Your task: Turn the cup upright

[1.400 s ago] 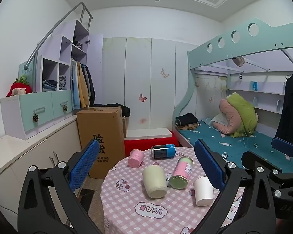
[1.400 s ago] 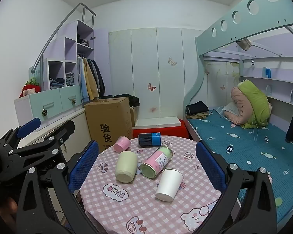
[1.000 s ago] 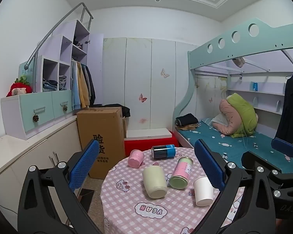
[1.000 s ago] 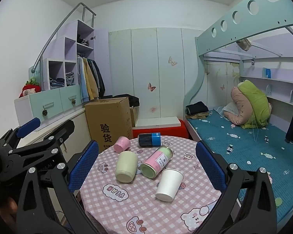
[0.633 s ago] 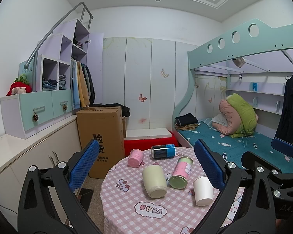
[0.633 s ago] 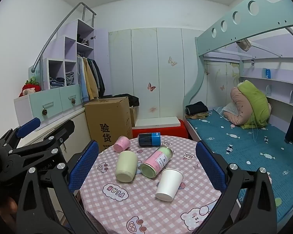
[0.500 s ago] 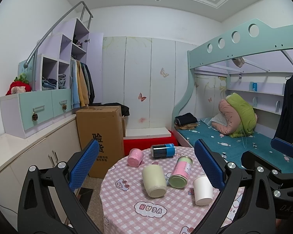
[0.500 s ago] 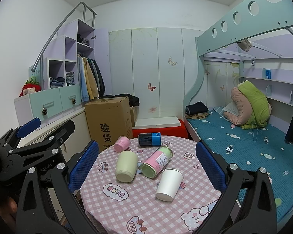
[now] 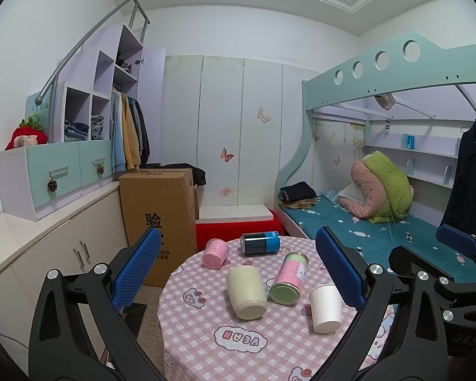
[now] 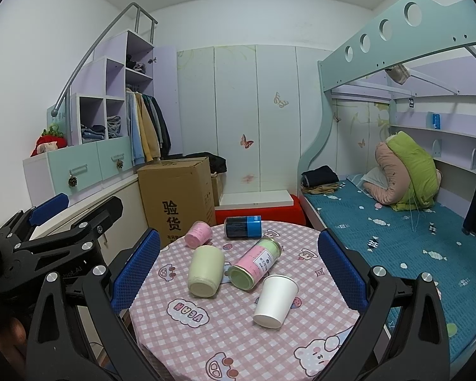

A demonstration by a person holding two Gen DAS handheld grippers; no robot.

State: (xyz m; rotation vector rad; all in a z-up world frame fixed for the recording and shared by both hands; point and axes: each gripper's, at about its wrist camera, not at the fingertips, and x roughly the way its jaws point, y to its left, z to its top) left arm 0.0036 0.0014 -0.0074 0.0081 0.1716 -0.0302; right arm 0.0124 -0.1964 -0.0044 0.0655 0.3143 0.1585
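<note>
Both tongs are released and hold nothing: the left tongs (image 9: 238,266) and the right tongs (image 10: 238,266) hang wide apart above the near edge of the round worktop (image 10: 206,336), probably so the person can first choose a target. The white paper cup (image 10: 276,300) stands upside down in the lower centre of the right view, rim against the checked cloth, near the green-ended can (image 10: 255,263). Since it is apart from the cream cup (image 10: 205,270), the sides seem free for a grasp.
</note>
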